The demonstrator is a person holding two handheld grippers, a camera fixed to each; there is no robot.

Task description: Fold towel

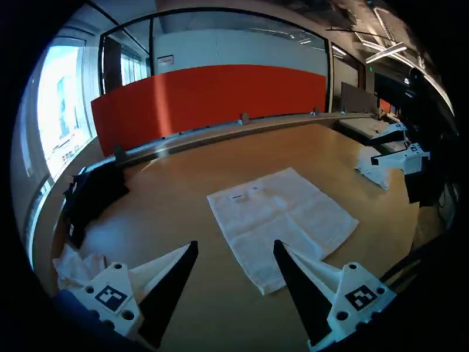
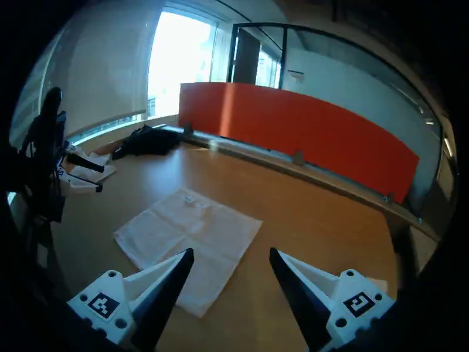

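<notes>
At the bottom of the left gripper view, the left gripper (image 1: 234, 243) is seen with its fingers spread wide and nothing between them. The right gripper (image 2: 231, 250), at the bottom of the right gripper view, is spread likewise and empty.

Just beyond both, the towel (image 1: 281, 217) is laid out flat on the desk (image 1: 193, 164), near the centre of each frame. It is judged to be thin, light and limp. It can be expected to sag and drape once lifted, and perhaps to slide on the smooth wood, but not to be damaged by a firm pinch. Hold is best taken at two corners of one edge, one per gripper. Since the cloth lies flush with the desk, one finger would have to be slipped beneath it.

Part of the near edge is covered by a finger at the lower right of the left gripper view. The stepped outline there may be a doubled layer, but this cannot be told. A small tag (image 1: 237, 196) near the far edge is too small to make out.

Farther off, a crumpled white cloth (image 1: 73, 267) is cut off at the lower left, and a dark bundle (image 1: 94, 193) lies beyond it with its nature unclear. An orange partition (image 1: 211, 97) closes off the back of the desk.
</notes>
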